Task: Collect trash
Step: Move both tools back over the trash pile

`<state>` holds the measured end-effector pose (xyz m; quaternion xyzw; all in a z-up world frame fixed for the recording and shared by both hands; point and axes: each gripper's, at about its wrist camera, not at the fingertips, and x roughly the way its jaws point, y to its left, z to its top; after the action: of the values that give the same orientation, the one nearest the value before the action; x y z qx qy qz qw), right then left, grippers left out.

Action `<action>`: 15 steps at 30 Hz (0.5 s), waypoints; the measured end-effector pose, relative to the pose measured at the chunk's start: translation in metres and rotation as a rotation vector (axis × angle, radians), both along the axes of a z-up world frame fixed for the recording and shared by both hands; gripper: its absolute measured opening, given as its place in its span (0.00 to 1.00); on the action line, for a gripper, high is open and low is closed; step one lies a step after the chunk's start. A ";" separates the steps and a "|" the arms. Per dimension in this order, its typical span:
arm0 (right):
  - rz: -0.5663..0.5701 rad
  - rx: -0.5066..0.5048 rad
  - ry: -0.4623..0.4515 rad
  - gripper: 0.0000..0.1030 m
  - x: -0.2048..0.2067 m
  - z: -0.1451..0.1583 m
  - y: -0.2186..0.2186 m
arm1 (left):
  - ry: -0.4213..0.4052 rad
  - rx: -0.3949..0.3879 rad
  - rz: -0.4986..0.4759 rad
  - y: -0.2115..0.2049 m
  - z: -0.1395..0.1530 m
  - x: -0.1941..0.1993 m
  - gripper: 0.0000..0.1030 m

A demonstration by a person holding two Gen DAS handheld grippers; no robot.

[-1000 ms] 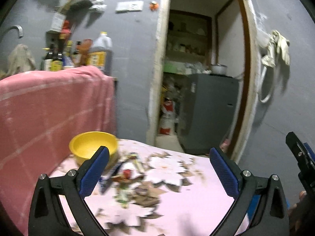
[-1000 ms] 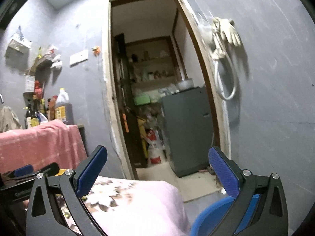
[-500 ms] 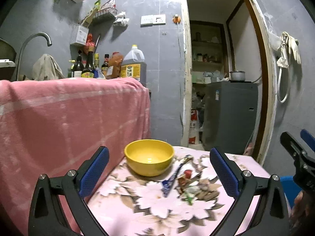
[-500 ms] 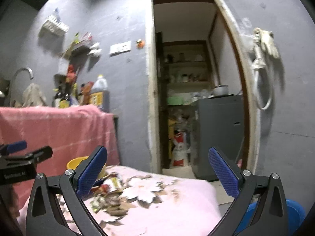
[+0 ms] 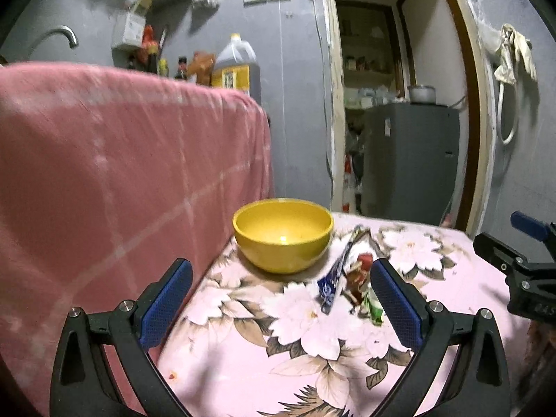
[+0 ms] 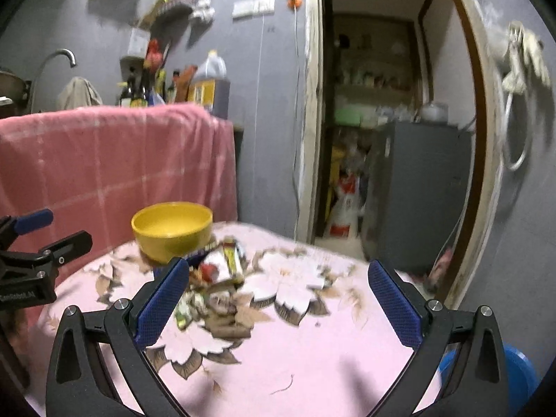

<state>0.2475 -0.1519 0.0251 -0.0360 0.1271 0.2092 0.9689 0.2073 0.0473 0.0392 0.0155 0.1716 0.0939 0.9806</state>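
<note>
A small heap of wrappers (image 5: 351, 283) (image 6: 215, 278) lies on the pink floral tablecloth (image 5: 278, 354) (image 6: 312, 340), just right of a yellow bowl (image 5: 282, 234) (image 6: 172, 230). A blue wrapper (image 5: 334, 279) sticks out of the heap's left side. My left gripper (image 5: 282, 305) hovers open above the near table, the heap by its right finger. My right gripper (image 6: 278, 305) is open too, with the heap just beyond its left finger. Each gripper shows at the edge of the other's view. Nothing is held.
A pink checked cloth (image 5: 114, 173) hangs over a counter behind the table, with bottles (image 6: 205, 87) and a tap (image 6: 55, 59) above. A doorway (image 5: 399, 104) with a grey fridge (image 6: 413, 191) opens at the back. A blue bin (image 6: 514, 371) sits low right of the table.
Both grippers have tilted down and come closer to the table; the bowl and wrappers now sit larger and nearer in both views. Both stayed open.
</note>
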 end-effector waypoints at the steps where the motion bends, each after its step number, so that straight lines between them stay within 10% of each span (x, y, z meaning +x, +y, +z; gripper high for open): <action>1: 0.005 0.005 0.040 1.00 0.007 -0.004 0.000 | 0.030 -0.007 -0.007 0.001 -0.003 0.006 0.97; 15: 0.059 -0.001 0.398 0.90 0.056 -0.040 0.003 | 0.308 -0.136 -0.162 0.002 -0.031 0.060 0.81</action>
<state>0.3036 -0.1493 -0.0147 0.0021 0.3153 0.2406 0.9180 0.2670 0.0495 0.0080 -0.0227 0.3240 -0.0004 0.9458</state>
